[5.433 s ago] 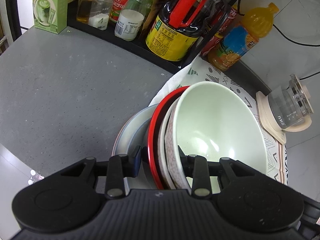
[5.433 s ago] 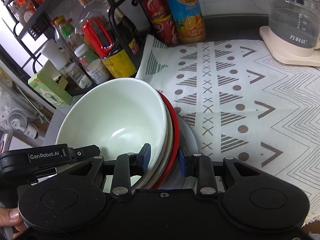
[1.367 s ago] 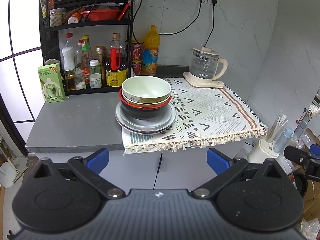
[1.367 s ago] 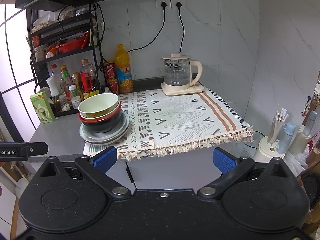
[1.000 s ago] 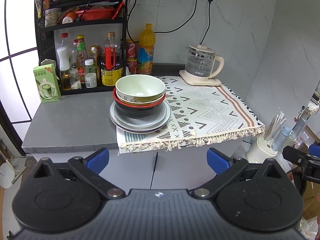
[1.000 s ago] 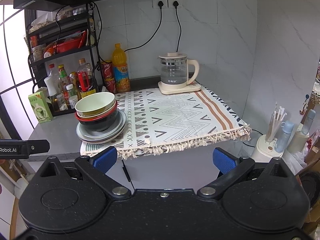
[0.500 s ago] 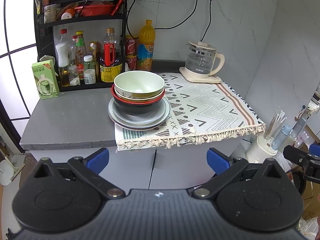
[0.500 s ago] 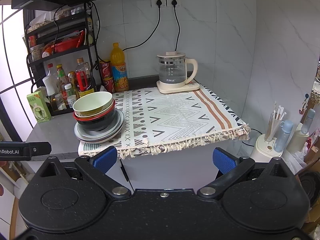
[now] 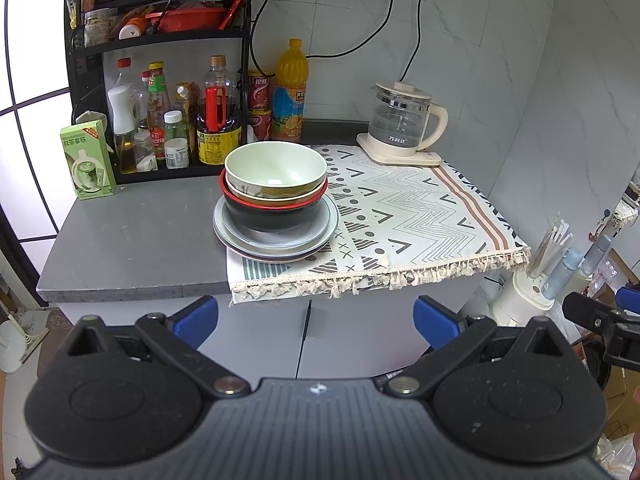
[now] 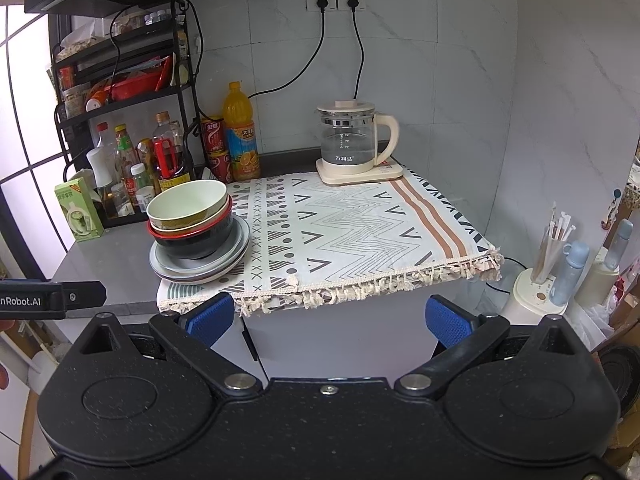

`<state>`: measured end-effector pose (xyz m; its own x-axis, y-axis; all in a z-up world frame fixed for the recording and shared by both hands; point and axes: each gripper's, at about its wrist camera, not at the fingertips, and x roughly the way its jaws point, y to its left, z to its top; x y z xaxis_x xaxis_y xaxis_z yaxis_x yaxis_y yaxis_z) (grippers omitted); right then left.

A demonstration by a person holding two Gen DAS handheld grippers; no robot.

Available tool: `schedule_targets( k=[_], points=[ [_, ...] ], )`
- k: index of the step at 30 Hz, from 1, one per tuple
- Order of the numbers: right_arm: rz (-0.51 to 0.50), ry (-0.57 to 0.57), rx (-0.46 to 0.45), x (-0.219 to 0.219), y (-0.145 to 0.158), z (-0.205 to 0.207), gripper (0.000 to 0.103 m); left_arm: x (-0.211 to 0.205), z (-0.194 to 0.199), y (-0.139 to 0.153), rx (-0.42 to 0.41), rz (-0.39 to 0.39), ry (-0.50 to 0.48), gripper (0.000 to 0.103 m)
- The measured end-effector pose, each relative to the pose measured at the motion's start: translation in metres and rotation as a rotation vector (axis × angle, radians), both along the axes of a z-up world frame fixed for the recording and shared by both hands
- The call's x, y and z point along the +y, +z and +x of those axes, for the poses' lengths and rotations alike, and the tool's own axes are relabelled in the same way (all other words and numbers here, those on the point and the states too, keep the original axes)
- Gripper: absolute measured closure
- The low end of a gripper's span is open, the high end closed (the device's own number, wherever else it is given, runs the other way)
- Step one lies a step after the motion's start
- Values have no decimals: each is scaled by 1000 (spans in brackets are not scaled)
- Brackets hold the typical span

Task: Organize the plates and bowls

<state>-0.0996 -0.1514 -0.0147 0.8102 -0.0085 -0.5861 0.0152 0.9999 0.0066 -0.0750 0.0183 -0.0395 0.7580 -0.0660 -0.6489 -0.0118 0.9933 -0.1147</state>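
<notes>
Both the left gripper and right gripper hang released and empty at bottom centre, nested bowls hiding the stacked plates' centres on the grey desk.

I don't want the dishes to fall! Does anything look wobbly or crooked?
A little. The stack of plates sits half on the patterned cloth, half on bare counter, near the front edge. The bowls nest slightly tilted.

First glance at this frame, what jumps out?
A stack of bowls nested on grey plates stands at the left edge of the patterned cloth, in front of the bottle rack. A glass kettle sits at the back right. Both the left gripper and right gripper are open and empty.
</notes>
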Motion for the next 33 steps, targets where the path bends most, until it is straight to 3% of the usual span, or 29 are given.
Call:
schedule_targets(
  k=[33],
  points=[
    [9, -9, 13, -5, -2, 7, 0, -5, 5, -1, 6, 2, 1, 0]
  ],
)
